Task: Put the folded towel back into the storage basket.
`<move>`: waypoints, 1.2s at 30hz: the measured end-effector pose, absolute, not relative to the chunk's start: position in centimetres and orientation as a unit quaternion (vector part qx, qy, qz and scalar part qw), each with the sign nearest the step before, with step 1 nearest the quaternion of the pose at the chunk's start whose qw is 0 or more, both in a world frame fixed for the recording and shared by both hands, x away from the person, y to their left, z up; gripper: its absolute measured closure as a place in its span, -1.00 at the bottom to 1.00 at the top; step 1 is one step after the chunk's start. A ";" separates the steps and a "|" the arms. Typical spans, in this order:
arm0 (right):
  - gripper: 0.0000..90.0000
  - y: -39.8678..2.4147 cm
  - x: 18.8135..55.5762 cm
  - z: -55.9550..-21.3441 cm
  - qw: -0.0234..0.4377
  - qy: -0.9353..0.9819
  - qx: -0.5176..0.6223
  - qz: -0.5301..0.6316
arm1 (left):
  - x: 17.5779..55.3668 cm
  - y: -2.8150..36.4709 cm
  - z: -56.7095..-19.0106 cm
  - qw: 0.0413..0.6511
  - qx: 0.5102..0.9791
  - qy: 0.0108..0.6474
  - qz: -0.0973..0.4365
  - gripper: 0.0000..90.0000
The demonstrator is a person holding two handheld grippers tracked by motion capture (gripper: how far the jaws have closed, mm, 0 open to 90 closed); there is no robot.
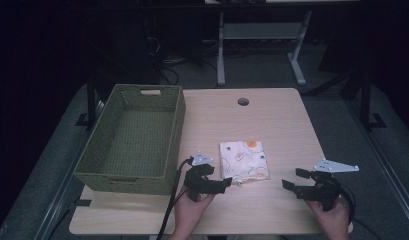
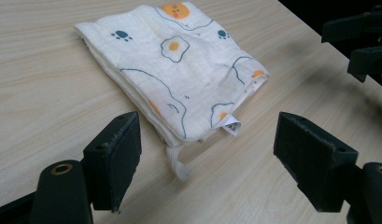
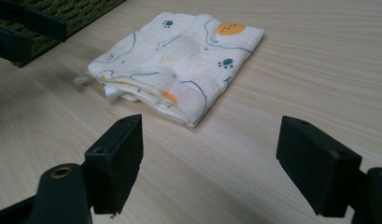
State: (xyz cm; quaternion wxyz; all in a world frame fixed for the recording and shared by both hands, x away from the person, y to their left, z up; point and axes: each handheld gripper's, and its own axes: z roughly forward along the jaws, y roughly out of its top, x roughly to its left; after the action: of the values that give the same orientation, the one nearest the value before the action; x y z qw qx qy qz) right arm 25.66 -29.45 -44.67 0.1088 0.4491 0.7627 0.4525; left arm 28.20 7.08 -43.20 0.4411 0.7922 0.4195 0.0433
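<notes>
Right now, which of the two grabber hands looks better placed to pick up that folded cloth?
Probably the left. The left gripper sits right at the near corner of the folded cloth, jaws open. The right gripper is also open but stands farther off across bare table.

A green woven basket [image 1: 132,142] stands on the left part of the light wooden table [image 1: 272,120] — its long side runs along the table's left edge, and a cut-out handle shows in its far end wall. Right of the basket's far end, a round hole [image 1: 243,102] pierces the tabletop. Beyond the basket — a white desk frame [image 1: 262,45].
</notes>
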 end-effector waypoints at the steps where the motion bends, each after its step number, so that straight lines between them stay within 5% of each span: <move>1: -0.50 -29.4 25.7 -44.6 0.107 0.762 0.450 0.453 | 28.3 7.1 -43.2 0.441 0.792 0.420 0.044 -0.48; 14: -0.50 -28.8 27.5 -43.8 0.092 0.759 0.455 0.457 | 30.3 5.9 -43.2 0.441 0.782 0.438 0.042 -0.48; 36: -0.34 -26.5 36.2 -44.3 0.009 0.740 0.501 0.449 | 35.6 5.0 -45.7 0.400 0.738 0.542 0.033 -0.48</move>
State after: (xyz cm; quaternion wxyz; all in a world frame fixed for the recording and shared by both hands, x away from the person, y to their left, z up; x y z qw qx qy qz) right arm 36.22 -26.46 -44.26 0.0087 0.5010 0.7401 0.4485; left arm 35.61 5.05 -45.74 0.3997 0.7383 0.5423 0.0332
